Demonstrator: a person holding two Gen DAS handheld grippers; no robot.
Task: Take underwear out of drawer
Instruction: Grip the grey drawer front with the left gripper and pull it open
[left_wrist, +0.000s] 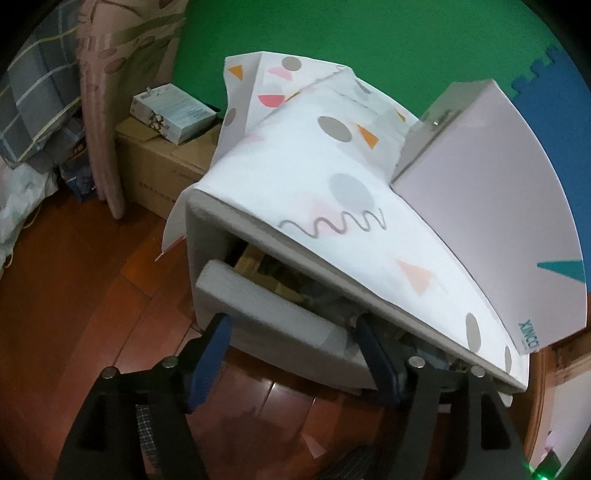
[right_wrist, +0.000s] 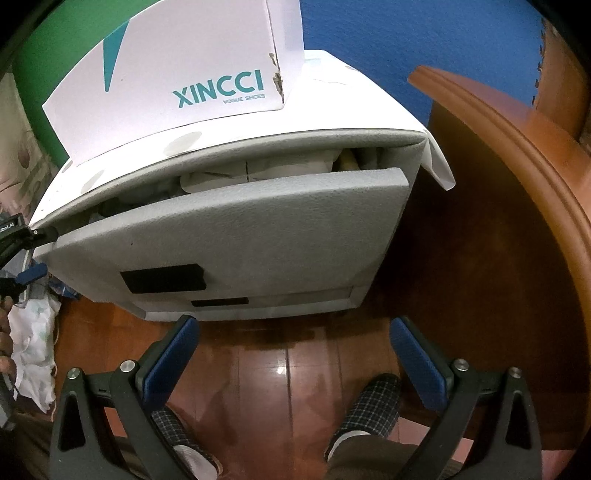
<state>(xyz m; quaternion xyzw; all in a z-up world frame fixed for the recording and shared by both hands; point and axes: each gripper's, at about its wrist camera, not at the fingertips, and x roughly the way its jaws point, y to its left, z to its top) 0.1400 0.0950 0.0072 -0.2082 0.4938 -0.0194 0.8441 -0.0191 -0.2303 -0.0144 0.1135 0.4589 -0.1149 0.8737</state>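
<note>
A grey drawer unit (right_wrist: 229, 236) stands on the wood floor, its top drawer (left_wrist: 258, 306) pulled out a little. White folded fabric (right_wrist: 258, 173) shows in the gap, and darker clothes (left_wrist: 306, 288) lie deeper inside; I cannot tell which piece is underwear. My left gripper (left_wrist: 291, 321) is open astride the drawer front's top edge, one blue finger (left_wrist: 214, 339) outside the panel and the other (left_wrist: 373, 350) inside the drawer. It also shows at the unit's left corner (right_wrist: 31, 254). My right gripper (right_wrist: 295, 321) hangs open over the floor before the unit, holding nothing.
A white XINCCI shoe box (right_wrist: 177, 74) sits on the unit's patterned paper cover (left_wrist: 332, 192). Curved wooden furniture (right_wrist: 517, 155) stands close on the right. A cardboard box (left_wrist: 162, 170) with a small carton (left_wrist: 173, 110) is behind left. A person's slippered feet (right_wrist: 369, 406) stand below.
</note>
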